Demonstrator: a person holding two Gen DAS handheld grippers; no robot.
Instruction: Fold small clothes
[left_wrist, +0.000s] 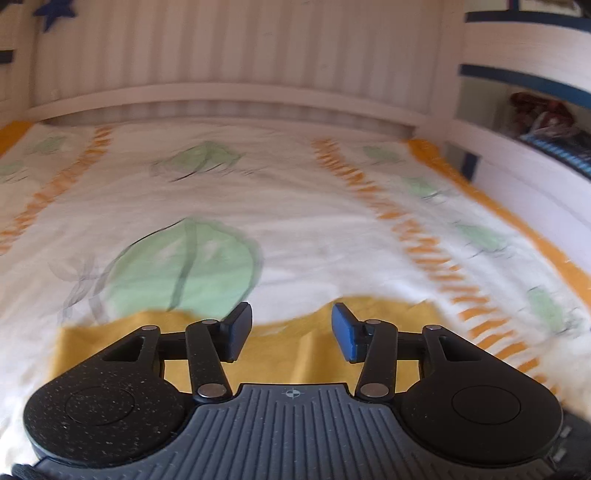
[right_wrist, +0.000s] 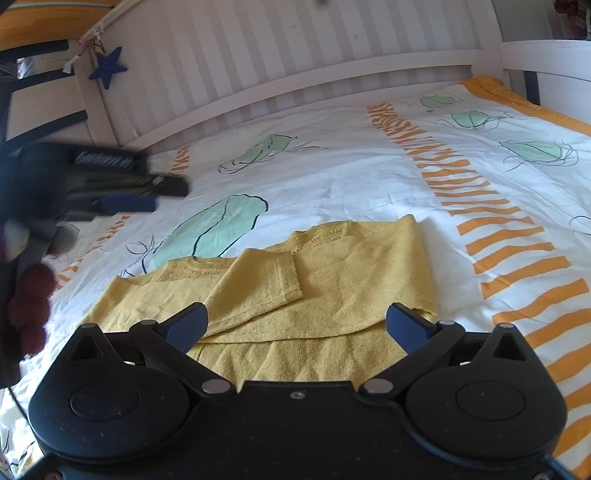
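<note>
Both grippers, left (left_wrist: 291, 330) and right (right_wrist: 295, 325), open, empty; pinch sweater (right_wrist: 332, 273) edge squarely between fingers before folding.

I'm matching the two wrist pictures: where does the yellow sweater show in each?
Left wrist: yellow sweater at bottom centre, partly hidden behind the open hand-held gripper.
Right wrist: yellow sweater lower centre, a sleeve folded across it.
Shared landmark: the large green leaf print just beyond the sweater.
</note>
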